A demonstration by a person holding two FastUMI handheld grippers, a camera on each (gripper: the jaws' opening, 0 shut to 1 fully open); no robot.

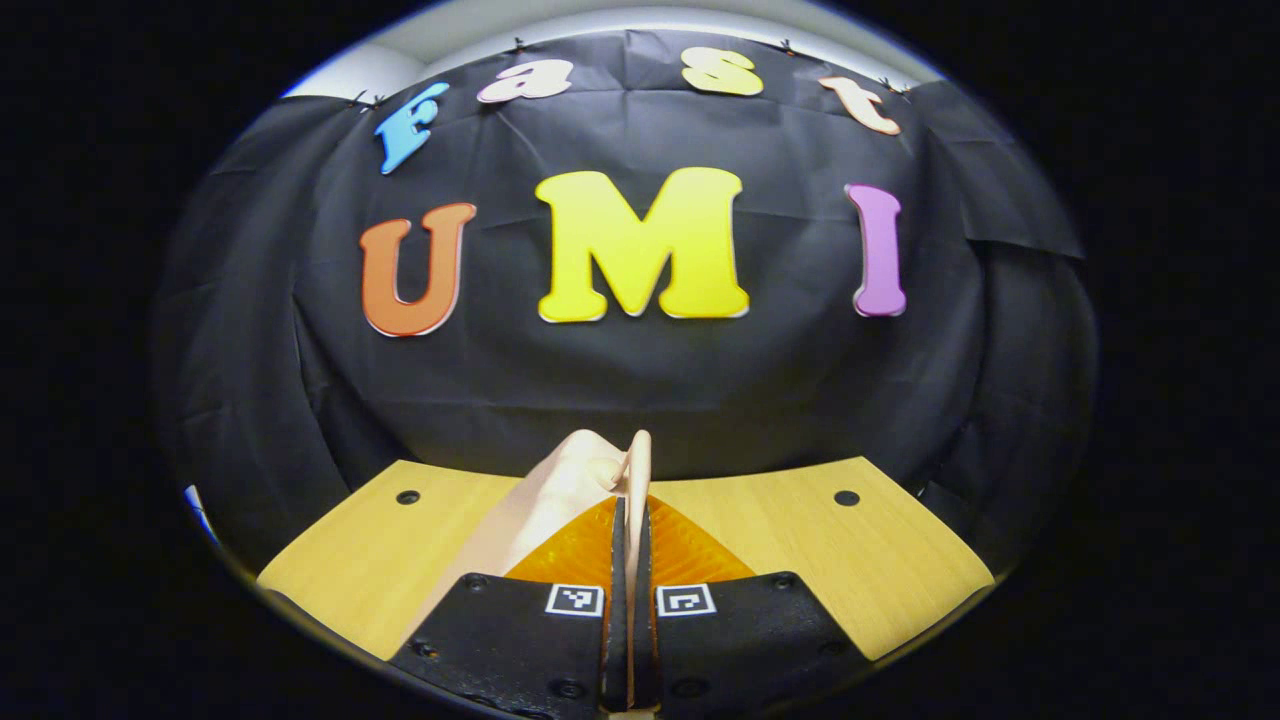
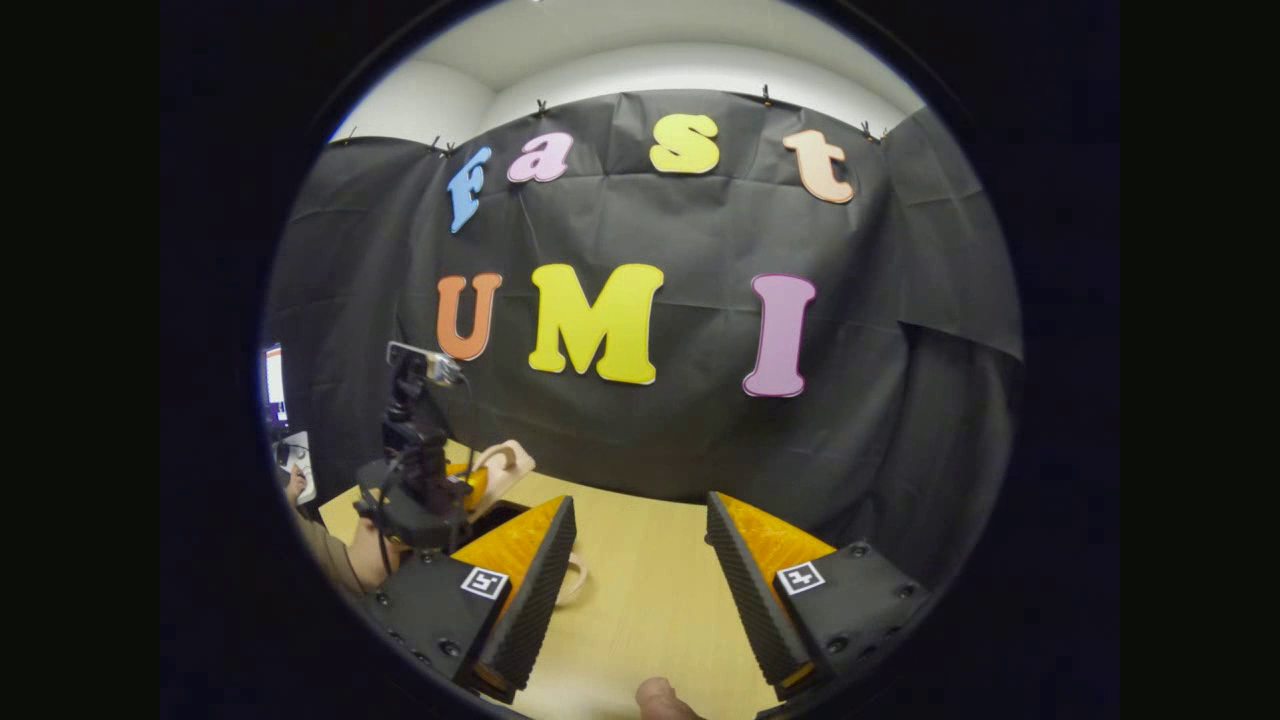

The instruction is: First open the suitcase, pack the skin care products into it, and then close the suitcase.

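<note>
Your left gripper [image 1: 628, 520] is clamped on the thin edge of the pale suitcase lid [image 1: 560, 490], raised above the wooden table [image 1: 800, 530], while your right gripper [image 2: 640, 560] hangs spread wide apart over the tabletop.
</note>
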